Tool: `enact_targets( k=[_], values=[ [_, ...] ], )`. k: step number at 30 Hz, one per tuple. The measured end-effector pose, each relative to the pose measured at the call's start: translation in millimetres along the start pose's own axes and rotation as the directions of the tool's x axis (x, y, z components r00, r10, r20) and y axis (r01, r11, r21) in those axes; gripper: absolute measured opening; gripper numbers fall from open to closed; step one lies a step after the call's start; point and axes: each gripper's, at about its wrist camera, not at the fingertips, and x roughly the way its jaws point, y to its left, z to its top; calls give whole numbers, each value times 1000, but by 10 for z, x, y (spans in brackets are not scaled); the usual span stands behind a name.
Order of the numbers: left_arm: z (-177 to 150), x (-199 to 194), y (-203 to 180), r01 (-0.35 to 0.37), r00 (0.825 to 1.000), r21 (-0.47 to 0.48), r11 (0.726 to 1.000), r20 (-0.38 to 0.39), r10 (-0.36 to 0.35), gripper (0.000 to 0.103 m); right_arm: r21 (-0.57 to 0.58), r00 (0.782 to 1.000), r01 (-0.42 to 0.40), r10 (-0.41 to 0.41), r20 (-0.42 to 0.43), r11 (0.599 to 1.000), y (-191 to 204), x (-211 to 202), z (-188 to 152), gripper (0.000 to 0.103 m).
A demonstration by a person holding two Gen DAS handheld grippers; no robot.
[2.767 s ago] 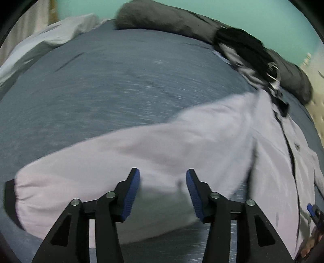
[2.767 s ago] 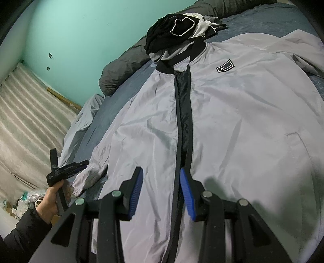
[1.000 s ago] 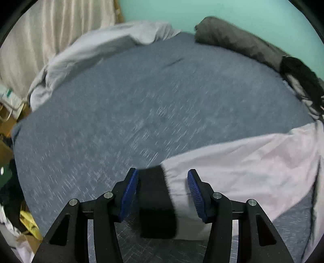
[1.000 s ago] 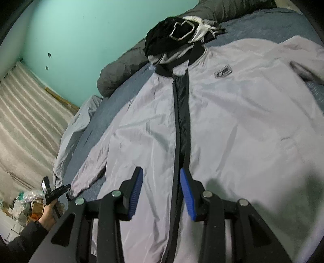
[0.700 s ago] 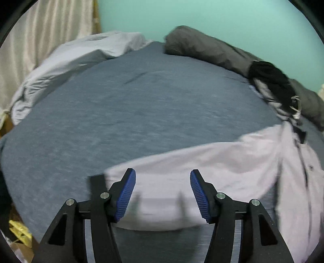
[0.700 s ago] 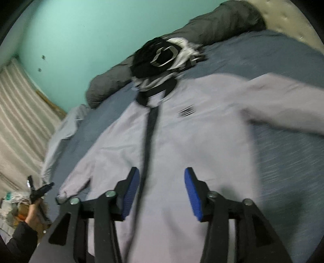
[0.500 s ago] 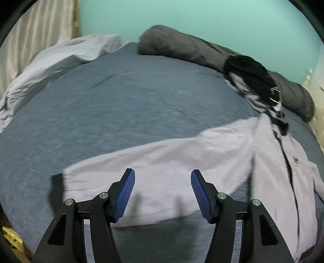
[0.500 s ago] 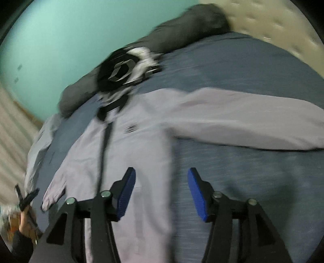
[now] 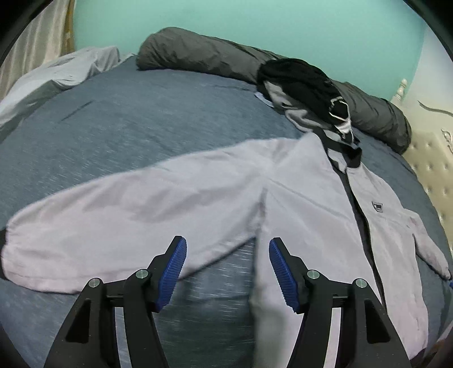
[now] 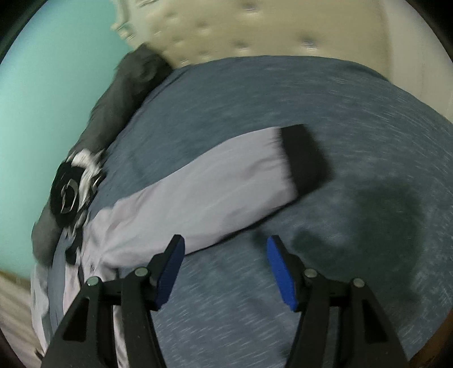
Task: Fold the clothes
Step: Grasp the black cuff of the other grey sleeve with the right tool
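Pale lilac zip-front jacket [image 9: 311, 203] spread flat on a blue-grey bed [image 9: 127, 121], front up.
Nearest, the left hand-held gripper [image 9: 228, 264] and right hand-held gripper [image 10: 225, 266] hang above the bed, jaws just widened, nothing between them. Each sleeve lies outstretched; the black cuff [image 10: 304, 158] ends the one in the right view. Beyond the collar sits a black-and-white garment heap [image 9: 305, 85] against a dark grey bolster [image 9: 198, 55].

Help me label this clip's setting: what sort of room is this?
Most likely a bedroom. A light grey jacket lies spread on a bed with a blue-grey sheet, a rolled dark grey duvet sits along the teal wall, and a tufted beige headboard stands at one end.
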Motion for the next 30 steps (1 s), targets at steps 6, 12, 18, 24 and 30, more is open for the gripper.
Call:
enact_targets(
  k=[6, 12, 18, 24, 30],
  values=[
    [-201, 231, -222, 7, 1000, -16, 1000, -6, -7, 65, 36, 1000, -12, 12, 18, 999, -192, 130, 97, 63],
    [-326, 283, -245, -1, 1000, -25, 1000, 18, 1, 65, 34, 999, -14, 13, 33, 999, -224, 310, 224, 65],
    [-327, 256, -208, 1, 999, -12, 1000, 33, -1, 65, 23, 999, 0, 0, 41, 1000, -292, 420, 307, 59],
    [-317, 270, -128, 11, 1000, -34, 999, 29, -10, 65, -52, 994, -3, 8, 110, 999, -214, 278, 328, 20],
    [-312, 216, -107, 12, 999, -29, 999, 42, -11, 65, -189, 976, -61, 97, 193, 980, 281, -104, 367, 16]
  ],
)
